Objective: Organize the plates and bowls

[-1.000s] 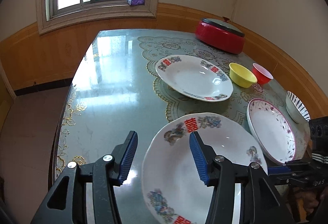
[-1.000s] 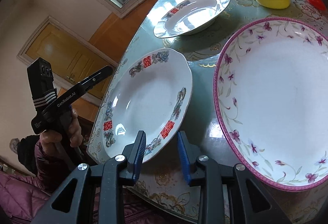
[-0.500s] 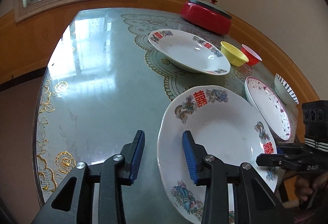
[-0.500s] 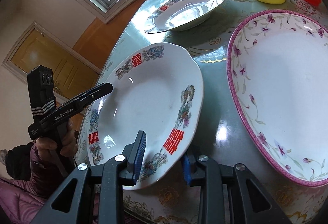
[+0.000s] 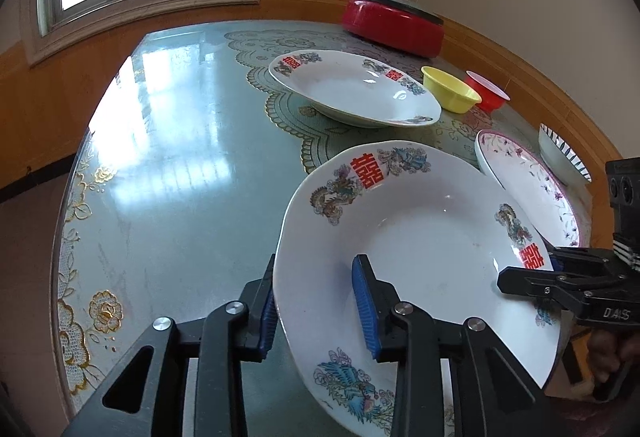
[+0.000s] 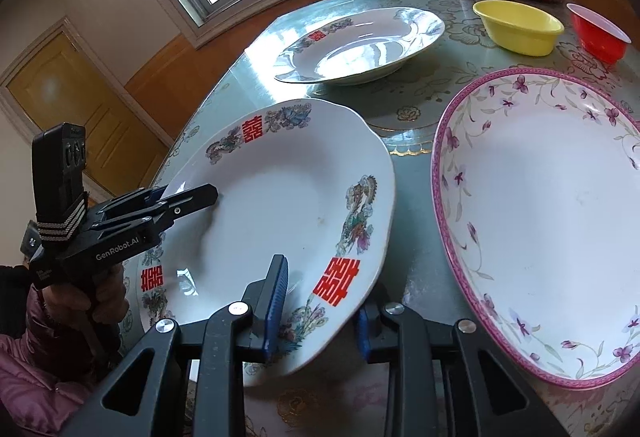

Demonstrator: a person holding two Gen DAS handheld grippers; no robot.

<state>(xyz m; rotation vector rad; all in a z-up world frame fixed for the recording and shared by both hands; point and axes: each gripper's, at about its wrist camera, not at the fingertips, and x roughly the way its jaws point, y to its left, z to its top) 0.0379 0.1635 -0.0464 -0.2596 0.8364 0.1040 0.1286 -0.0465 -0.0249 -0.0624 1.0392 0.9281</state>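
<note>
Both grippers straddle the near dragon plate point(image 5: 420, 237) at opposite rims. Left gripper point(image 5: 316, 307) has one blue pad under the rim, one on top; right gripper point(image 6: 320, 307) likewise, its right pad mostly hidden beneath. Whether either set of jaws actually pinches, can't tell. Plate looks tilted over the green table point(image 5: 180, 165); its underside is unseen. Pink-rimmed plate point(image 6: 540, 229) sits just beside, second dragon plate point(image 6: 360, 45) farther back.

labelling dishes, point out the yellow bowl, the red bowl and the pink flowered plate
yellow bowl point(image 6: 516, 27), right wrist view, outer wall
red bowl point(image 6: 598, 37), right wrist view, outer wall
pink flowered plate point(image 6: 548, 221), right wrist view, bare white centre
</note>
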